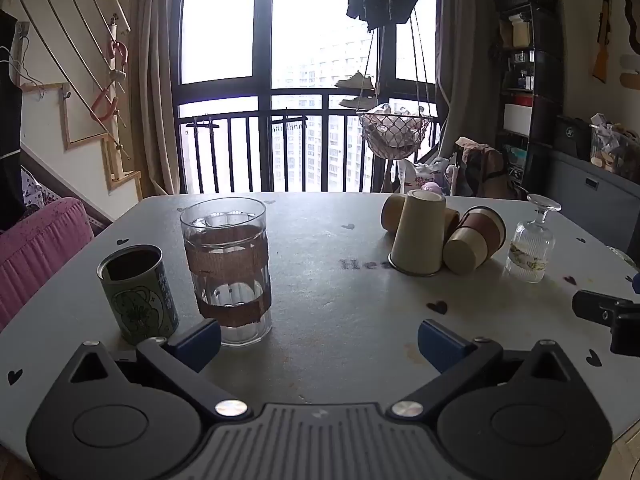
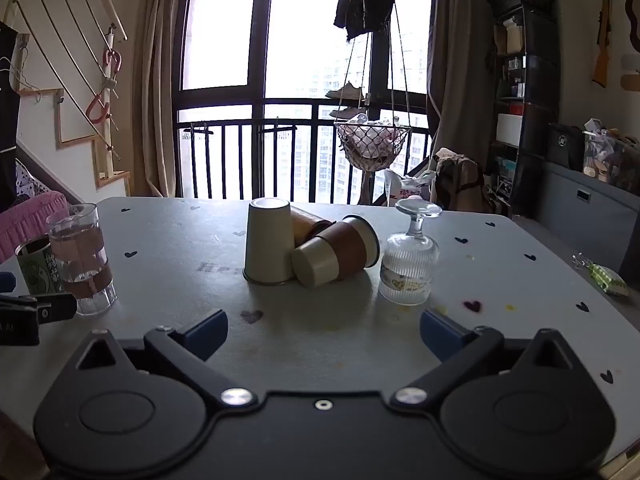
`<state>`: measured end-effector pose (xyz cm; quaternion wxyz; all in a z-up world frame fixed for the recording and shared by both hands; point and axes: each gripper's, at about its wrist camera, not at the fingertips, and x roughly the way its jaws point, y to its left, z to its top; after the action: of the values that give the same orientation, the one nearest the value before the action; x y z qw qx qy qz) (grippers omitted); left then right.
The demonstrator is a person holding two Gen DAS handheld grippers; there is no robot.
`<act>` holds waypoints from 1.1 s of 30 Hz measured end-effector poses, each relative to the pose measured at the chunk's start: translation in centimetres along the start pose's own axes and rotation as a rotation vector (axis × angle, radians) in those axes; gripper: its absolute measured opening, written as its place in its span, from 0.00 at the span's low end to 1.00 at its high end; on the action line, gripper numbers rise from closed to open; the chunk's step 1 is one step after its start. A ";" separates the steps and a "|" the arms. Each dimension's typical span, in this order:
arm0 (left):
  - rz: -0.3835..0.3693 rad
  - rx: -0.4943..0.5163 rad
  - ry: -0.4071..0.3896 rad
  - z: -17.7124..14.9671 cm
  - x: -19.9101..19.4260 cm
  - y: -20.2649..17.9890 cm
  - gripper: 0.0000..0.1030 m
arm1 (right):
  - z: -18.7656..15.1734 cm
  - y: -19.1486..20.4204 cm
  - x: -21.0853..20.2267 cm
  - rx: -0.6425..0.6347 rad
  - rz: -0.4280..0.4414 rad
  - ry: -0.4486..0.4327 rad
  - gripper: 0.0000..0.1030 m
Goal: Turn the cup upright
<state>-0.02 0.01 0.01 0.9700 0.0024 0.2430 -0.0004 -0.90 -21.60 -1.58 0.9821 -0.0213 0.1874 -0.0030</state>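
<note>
Two grippers, left (image 1: 319,343) and right (image 2: 323,334), hold their jaws wide open. The paper cup (image 2: 268,240) stands upside down mid-surface (image 2: 168,292). It looks light and squashy; squeeze its sides gently.

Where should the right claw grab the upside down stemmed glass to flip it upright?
Probably on the ribbed bowl of the stemmed glass, the widest part, standing rim-down on the table. Come from the front or its right side: a sleeved paper cup lies close on its left. The thin stem and foot on top offer less to hold. The right claw is open.
</note>
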 end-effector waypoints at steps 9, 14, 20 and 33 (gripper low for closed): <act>-0.002 0.001 0.000 0.0 -0.1 0.0 1.00 | 0.0 0.0 0.1 -0.001 -0.004 -0.005 1.00; 0.000 0.000 0.001 0.0 0.0 0.0 1.00 | 0.0 0.1 0.0 -0.005 -0.004 -0.006 1.00; -0.001 -0.001 0.002 0.0 0.0 0.0 1.00 | 0.0 0.1 0.1 -0.004 -0.003 -0.007 1.00; -0.002 -0.002 0.003 0.0 0.0 0.0 1.00 | 0.0 0.1 0.1 -0.005 -0.003 -0.007 1.00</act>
<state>-0.04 0.02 0.03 0.9697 0.0014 0.2443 -0.0010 -0.83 -21.45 -1.62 0.9826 -0.0240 0.1841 -0.0039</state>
